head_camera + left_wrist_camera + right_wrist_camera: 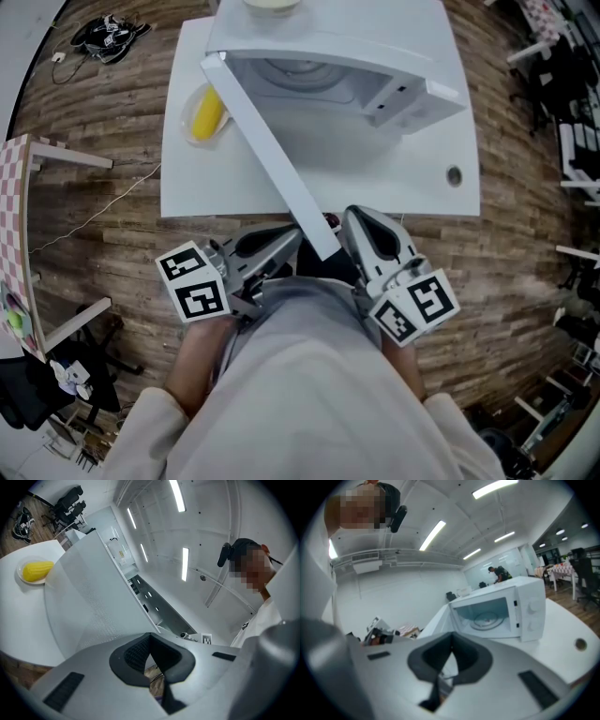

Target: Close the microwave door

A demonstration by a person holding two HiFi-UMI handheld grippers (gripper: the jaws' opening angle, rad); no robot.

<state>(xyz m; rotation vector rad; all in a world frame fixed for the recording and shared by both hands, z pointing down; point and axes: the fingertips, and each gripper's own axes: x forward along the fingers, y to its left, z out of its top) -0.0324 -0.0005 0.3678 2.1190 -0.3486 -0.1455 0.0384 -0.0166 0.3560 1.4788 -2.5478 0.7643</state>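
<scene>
Microwave [375, 47] stands at the back of the white table [394, 192], its door [277, 169] swung wide toward the person, so the free edge ends between the two grippers, within reach of either. The left gripper [286, 246] and right gripper [364, 220] both have jaws together on nothing, which probably suits a plain push. Corn [207, 112] on its plate [190, 134] lies outside the door, clear of its closing sweep.
</scene>
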